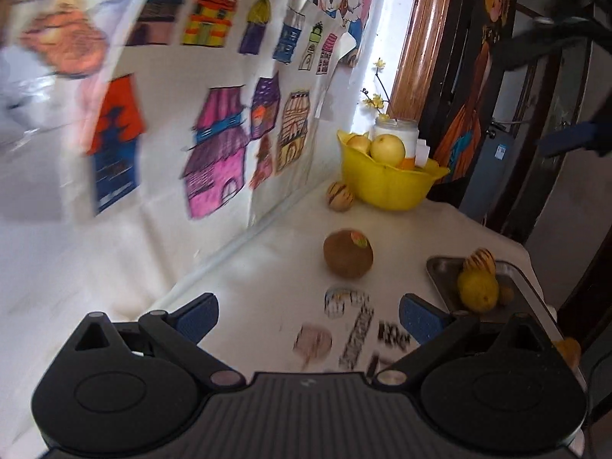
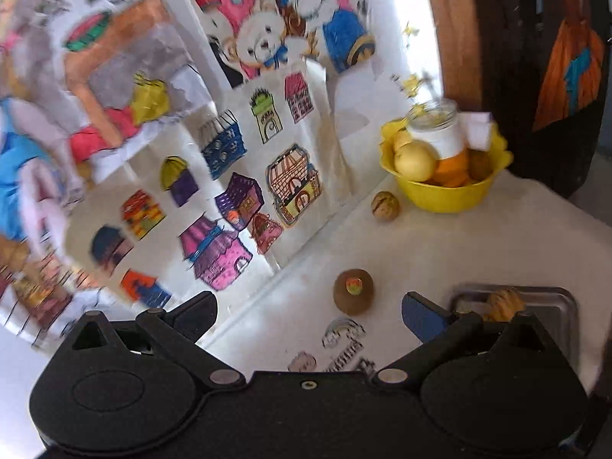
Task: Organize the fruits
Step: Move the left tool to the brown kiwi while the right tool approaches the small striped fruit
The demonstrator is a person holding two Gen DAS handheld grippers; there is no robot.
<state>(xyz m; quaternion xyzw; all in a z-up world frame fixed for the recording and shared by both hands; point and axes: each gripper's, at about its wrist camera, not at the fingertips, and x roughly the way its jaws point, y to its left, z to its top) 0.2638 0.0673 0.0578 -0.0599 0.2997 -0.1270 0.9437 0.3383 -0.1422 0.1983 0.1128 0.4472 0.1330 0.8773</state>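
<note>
Left wrist view first: the left gripper (image 1: 308,319) has its jaws spread wide with nothing between them, hanging over a white table (image 1: 413,229). Straight ahead at 12 o'clock sits a brown kiwi (image 1: 348,253), round, fuzzy, with a small sticker on top. Further back at 12 is a small striped melon (image 1: 339,196), cream with dark stripes, just beside a yellow bowl (image 1: 390,187) at 1 o'clock. The bowl holds a pale apple (image 1: 388,148), something orange, and a white jar (image 1: 399,132) with yellow flowers poking out. At 3 o'clock a metal tray (image 1: 440,271) carries a lemon (image 1: 478,290) and a second striped fruit (image 1: 479,261) touching it behind. A tiny brown thing sits right of the lemon, too blurry to tell. Kid drawings of houses (image 1: 214,153) cover the wall from 9 to 11. The blue tip of the other gripper pokes in at the far right edge.

Right wrist view: the right gripper (image 2: 310,319) is also spread wide and holding nothing. The kiwi (image 2: 353,291) sits just past the fingertips at 12, sticker facing up. The melon (image 2: 385,205) and bowl (image 2: 443,191) are at 1 o'clock. This angle looks down into the bowl more, so the orange (image 2: 453,170) and a brown fruit behind it show up. The tray (image 2: 562,306) is at 3 o'clock, but the right finger (image 2: 424,319) blocks most of it, so only the striped fruit (image 2: 505,303) peeks over and the lemon is hidden.
</note>
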